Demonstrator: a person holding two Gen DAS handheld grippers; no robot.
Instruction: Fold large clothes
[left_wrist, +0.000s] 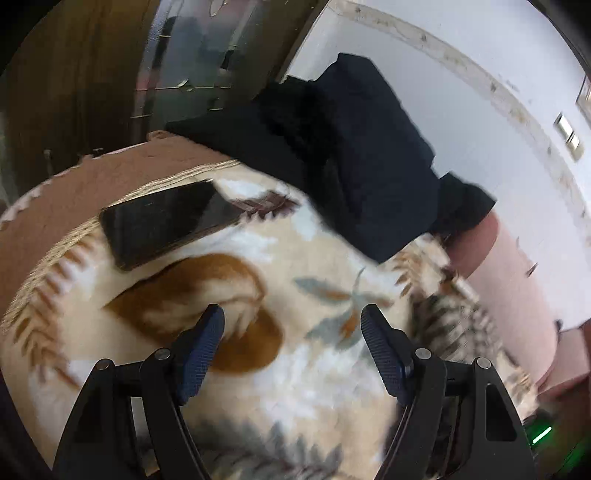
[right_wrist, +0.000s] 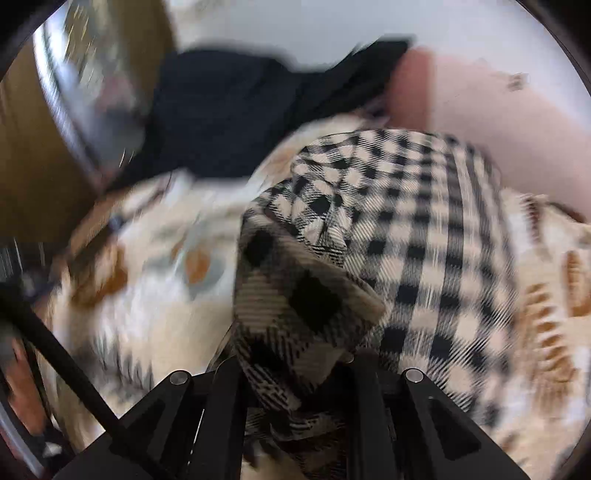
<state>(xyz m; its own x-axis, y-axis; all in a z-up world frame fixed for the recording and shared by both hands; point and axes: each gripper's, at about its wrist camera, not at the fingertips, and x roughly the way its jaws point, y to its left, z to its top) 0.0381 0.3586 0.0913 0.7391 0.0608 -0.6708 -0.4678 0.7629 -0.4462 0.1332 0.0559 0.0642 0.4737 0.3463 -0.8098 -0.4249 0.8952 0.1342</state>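
A black-and-cream checked garment (right_wrist: 424, 221) lies spread on the flowered blanket (right_wrist: 147, 314) in the right wrist view. One bunched corner of it rises up into my right gripper (right_wrist: 295, 369), which is shut on that cloth; the fabric hides the fingertips. The view is blurred by motion. In the left wrist view my left gripper (left_wrist: 291, 314) stands open just above the blanket (left_wrist: 295, 387), with nothing between its blue pads (left_wrist: 207, 350). A dark navy garment (left_wrist: 351, 147) lies in a heap at the far side of the bed, also visible as the dark heap (right_wrist: 221, 110) in the right wrist view.
A black phone (left_wrist: 166, 221) lies face up on the blanket, left of the left gripper. A pink pillow (left_wrist: 517, 277) lies at the right against a white wall (left_wrist: 480, 110). A glass-fronted door (left_wrist: 184, 74) stands beyond the bed at the left.
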